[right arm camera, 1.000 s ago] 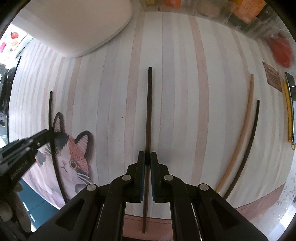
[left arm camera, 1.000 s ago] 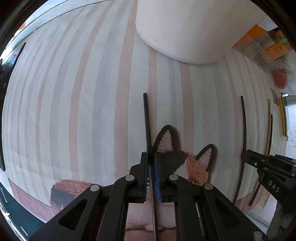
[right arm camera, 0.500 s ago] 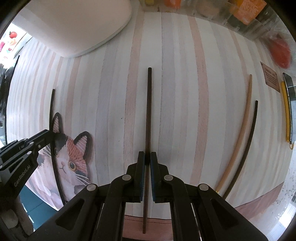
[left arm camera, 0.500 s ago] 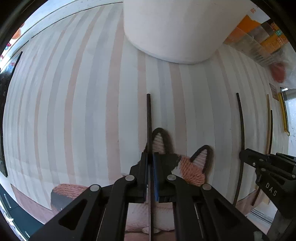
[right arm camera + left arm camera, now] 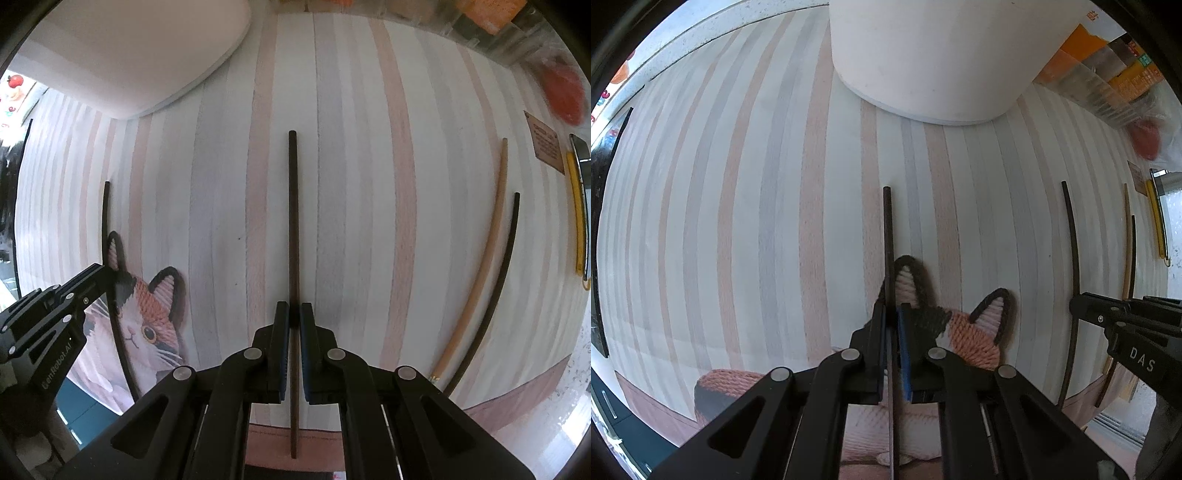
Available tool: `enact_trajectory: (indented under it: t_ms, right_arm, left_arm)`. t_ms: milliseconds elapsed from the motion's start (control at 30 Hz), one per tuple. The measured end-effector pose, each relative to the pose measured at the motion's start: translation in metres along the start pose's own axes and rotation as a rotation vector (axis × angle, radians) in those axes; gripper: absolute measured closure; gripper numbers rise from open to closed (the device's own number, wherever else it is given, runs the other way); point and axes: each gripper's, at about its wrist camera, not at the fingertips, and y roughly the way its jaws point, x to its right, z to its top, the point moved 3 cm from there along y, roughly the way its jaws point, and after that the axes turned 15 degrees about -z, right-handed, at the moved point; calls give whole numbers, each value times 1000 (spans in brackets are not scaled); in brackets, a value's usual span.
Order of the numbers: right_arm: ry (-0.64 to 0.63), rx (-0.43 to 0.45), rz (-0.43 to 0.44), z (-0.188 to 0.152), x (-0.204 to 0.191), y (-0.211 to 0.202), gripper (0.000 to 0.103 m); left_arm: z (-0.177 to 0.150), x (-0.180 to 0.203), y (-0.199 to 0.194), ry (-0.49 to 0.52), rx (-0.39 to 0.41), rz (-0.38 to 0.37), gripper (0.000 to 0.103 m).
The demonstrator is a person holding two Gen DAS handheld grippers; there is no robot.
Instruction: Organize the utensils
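Note:
My left gripper [image 5: 892, 317] is shut on a black chopstick [image 5: 888, 243] that points forward over the striped cloth; it also shows in the right wrist view [image 5: 106, 221] beside the left gripper [image 5: 107, 271]. My right gripper [image 5: 294, 314] is shut on a dark brown chopstick [image 5: 293, 221], also seen in the left wrist view [image 5: 1071, 266] with the right gripper [image 5: 1078, 302]. A tan chopstick [image 5: 480, 266] and another black chopstick [image 5: 495, 273] lie on the cloth to the right.
A white round container [image 5: 938, 55] stands ahead on the striped cloth [image 5: 738, 221]. A cat-shaped mat [image 5: 147, 317] lies under the left gripper. A yellow strip [image 5: 578, 214], a red object [image 5: 563, 92] and orange boxes [image 5: 1108, 66] sit at the right.
My left gripper has moved forward with its black chopstick, nearer the white container. The right gripper and its chopstick have barely moved.

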Motion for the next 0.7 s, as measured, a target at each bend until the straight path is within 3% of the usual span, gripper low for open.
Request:
enact_trajectory:
  t_ms: [233, 400, 700]
  right_arm:
    - [-38, -37, 0, 12, 6, 1, 97]
    - [-12, 25, -2, 8, 12, -3, 97]
    - [14, 174, 45, -7, 23, -25, 98]
  left_arm:
    - [6, 3, 1, 29, -23, 12, 99]
    - [6, 6, 0, 42, -10, 21, 100]
    - [7, 25, -41, 96, 110, 20, 100]
